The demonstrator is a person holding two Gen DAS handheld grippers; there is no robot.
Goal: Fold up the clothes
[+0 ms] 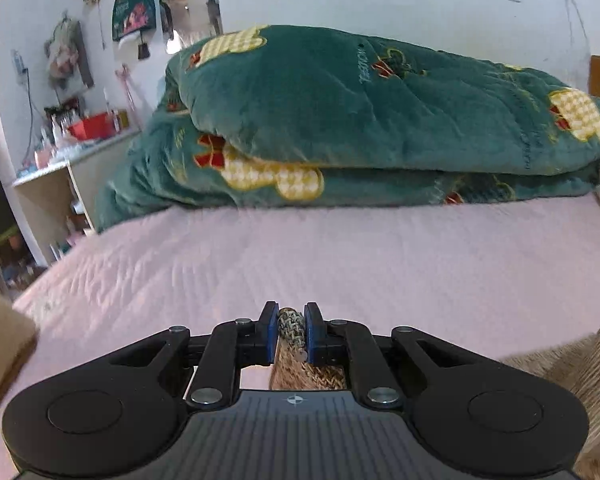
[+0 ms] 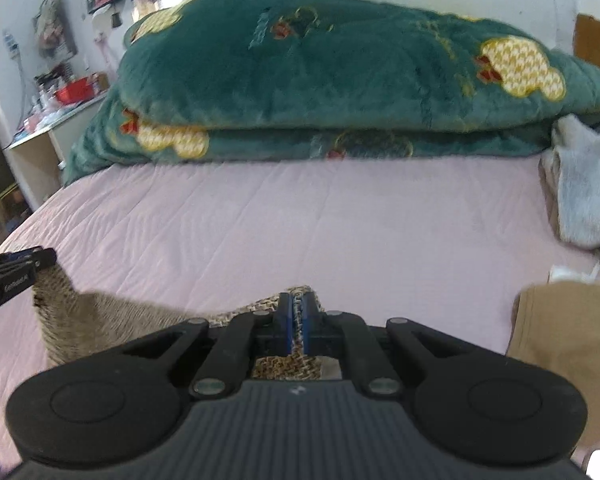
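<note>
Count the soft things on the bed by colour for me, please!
Green: 1, quilt
Grey: 1, clothes pile
Tan: 1, folded garment
Beige knit: 1, sweater, held by left tool and right tool
Total: 4

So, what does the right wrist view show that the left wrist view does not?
Only the right wrist view shows the grey clothes piled at the bed's right edge, a tan garment near the camera, and the left gripper from the side, shut on the knit's far end. Only the left wrist view shows a tan object at the lower left. Both show the pink sheet, the green quilt, the cluttered shelf, and the view's own gripper, as the right gripper, shut on the knit.
</note>
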